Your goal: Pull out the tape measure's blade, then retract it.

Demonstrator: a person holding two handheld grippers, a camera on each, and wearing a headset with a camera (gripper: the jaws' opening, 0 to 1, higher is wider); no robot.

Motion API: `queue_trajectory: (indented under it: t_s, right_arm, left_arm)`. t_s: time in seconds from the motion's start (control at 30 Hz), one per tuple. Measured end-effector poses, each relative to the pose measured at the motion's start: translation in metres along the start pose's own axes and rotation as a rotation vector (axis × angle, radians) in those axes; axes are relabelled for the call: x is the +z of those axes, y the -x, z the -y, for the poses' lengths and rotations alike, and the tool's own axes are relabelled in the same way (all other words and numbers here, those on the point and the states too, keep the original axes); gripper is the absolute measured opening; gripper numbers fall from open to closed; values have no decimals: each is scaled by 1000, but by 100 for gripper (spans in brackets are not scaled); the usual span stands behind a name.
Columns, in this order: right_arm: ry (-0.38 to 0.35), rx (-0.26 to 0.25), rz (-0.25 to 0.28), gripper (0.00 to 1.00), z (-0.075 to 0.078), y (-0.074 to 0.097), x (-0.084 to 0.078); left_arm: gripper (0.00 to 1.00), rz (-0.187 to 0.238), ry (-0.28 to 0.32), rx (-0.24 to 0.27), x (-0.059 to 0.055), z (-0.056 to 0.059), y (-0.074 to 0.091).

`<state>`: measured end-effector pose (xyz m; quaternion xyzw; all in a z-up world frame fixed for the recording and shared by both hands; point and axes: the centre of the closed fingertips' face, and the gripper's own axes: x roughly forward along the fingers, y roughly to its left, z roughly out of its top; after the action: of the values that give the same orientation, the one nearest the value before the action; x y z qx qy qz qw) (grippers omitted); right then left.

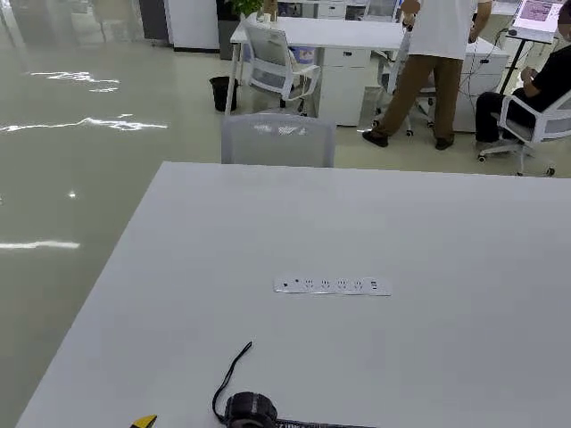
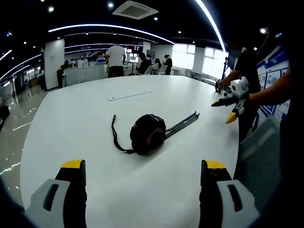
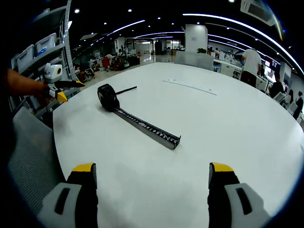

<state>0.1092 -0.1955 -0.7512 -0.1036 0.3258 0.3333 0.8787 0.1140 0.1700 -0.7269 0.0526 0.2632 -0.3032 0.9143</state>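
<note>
A black tape measure (image 1: 250, 410) with a black wrist strap lies at the near edge of the white table (image 1: 357, 223). Its blade (image 3: 147, 127) is pulled out a short way and rests flat on the tabletop. In the left gripper view the case (image 2: 148, 133) sits ahead of my left gripper (image 2: 144, 171), which is open and holds nothing. My right gripper (image 3: 154, 173) is open too, a little short of the blade's end hook. Each gripper sees the other: the right one (image 2: 230, 102) beyond the blade tip, the left one (image 3: 59, 90) beside the case. A yellow fingertip (image 1: 143, 422) pokes in left of the case.
A white power strip (image 1: 332, 285) is set flat in the middle of the table. A grey mesh chair (image 1: 277, 140) stands at the far edge. Beyond it are desks, a standing person (image 1: 437, 62) and a seated person (image 1: 535, 98).
</note>
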Motion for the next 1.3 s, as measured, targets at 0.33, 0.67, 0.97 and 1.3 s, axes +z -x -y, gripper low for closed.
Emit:
queue_trajectory:
  t_s: [0.33,0.67,0.97,1.3]
  right_arm:
    - [-4,-10,-16,100,-5,14,-17]
    - [-16,-22,30,100,-2,23,-18]
    - [-16,-26,19,100,-8,34,-25]
    - [-34,-32,20,100,-7,36,-38]
  left_arm:
    - [99,-1,0,11,-4,2,18]
    - [99,16,26,38,-15,-5,29]
    - [99,-4,27,30,-26,-4,34]
    - [99,20,71,52,-28,-6,41]
